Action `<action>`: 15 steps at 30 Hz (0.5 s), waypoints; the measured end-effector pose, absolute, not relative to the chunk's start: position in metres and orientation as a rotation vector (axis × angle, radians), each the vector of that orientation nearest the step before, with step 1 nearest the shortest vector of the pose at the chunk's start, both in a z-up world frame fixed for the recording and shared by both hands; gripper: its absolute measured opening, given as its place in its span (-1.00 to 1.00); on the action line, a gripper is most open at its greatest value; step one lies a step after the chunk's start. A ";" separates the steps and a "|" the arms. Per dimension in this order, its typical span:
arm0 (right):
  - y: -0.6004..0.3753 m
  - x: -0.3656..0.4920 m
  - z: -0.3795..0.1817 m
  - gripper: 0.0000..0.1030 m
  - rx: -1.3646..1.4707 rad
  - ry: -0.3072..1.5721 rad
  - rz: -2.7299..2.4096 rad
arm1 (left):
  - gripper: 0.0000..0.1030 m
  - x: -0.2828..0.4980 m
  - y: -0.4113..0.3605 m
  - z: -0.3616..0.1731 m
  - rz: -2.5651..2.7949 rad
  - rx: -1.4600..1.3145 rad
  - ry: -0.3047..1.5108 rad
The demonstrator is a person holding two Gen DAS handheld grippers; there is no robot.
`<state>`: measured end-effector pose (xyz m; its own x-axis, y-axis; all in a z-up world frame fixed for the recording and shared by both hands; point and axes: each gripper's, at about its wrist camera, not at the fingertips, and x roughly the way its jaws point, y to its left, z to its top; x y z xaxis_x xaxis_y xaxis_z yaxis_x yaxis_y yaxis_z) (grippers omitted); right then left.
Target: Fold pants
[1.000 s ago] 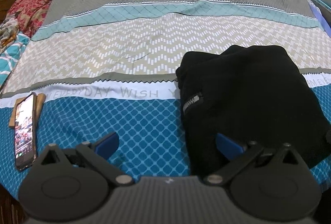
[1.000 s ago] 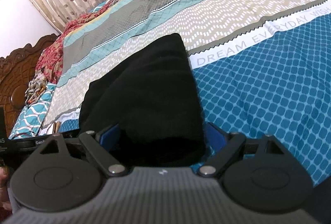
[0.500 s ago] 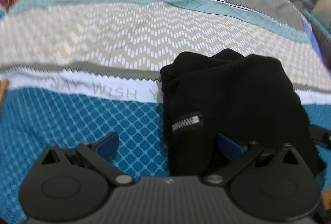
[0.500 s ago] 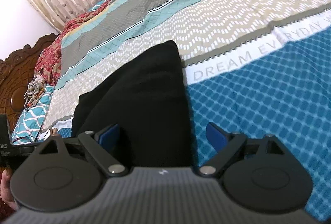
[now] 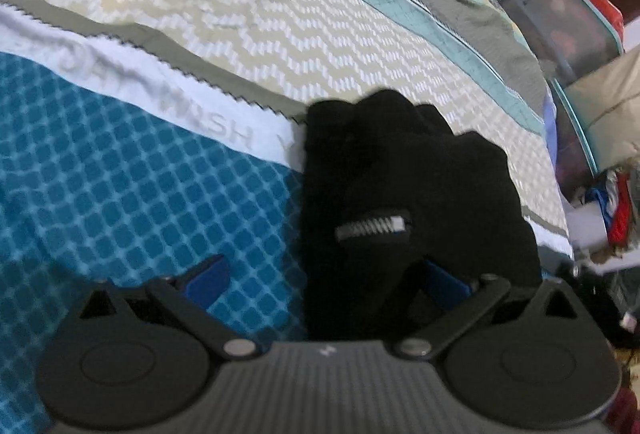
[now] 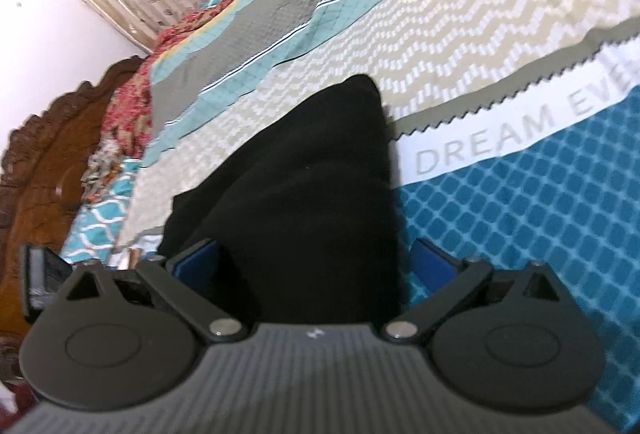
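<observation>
Both the left gripper (image 5: 326,278) and right gripper (image 6: 314,260) are straddling the folded pants (image 5: 408,193), jaws wide, gripping nothing, risking bunching layers toward 12 o'clock.

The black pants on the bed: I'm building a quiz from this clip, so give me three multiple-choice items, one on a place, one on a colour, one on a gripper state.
1. In the left wrist view, the zipper on the black pants sits:
A. nearer the right finger
B. past the left finger
C. on the white band

2. The bedspread pattern nearest the right gripper is:
A. red
B. blue
C. yellow

3. The left gripper is:
A. shut on the pants
B. open
C. shut, empty

Answers:
1 A, the zipper lies just above the right fingertip.
2 B, blue diamonds.
3 B, fingers wide apart.
</observation>
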<state>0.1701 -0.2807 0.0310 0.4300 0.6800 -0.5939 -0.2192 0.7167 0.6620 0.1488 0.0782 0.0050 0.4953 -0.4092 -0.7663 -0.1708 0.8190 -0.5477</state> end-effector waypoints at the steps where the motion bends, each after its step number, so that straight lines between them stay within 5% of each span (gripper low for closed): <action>1: -0.280 0.173 0.029 1.00 0.568 0.982 0.611 | 1.00 0.150 0.073 0.005 -0.162 -0.614 1.063; 10: -0.267 0.170 0.030 1.00 0.591 1.000 0.715 | 0.95 0.172 0.053 -0.007 -0.239 -0.773 1.052; 11: -0.266 0.170 0.030 0.79 0.597 1.001 0.723 | 0.86 0.173 0.050 -0.005 -0.227 -0.770 1.048; 12: -0.267 0.170 0.031 0.58 0.606 1.004 0.744 | 0.57 0.173 0.047 -0.003 -0.216 -0.746 1.044; 13: -0.267 0.170 0.033 0.14 0.615 1.006 0.773 | 0.33 0.174 0.044 0.000 -0.214 -0.721 1.039; 15: -0.263 0.168 0.046 0.05 0.583 0.993 0.798 | 0.11 0.176 0.038 0.014 -0.241 -0.674 1.014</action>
<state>0.1683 -0.2630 0.0457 0.3125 0.8067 -0.5016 -0.3166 0.5863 0.7457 0.1759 0.0381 0.0136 0.5230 -0.4841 -0.7015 -0.1162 0.7749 -0.6214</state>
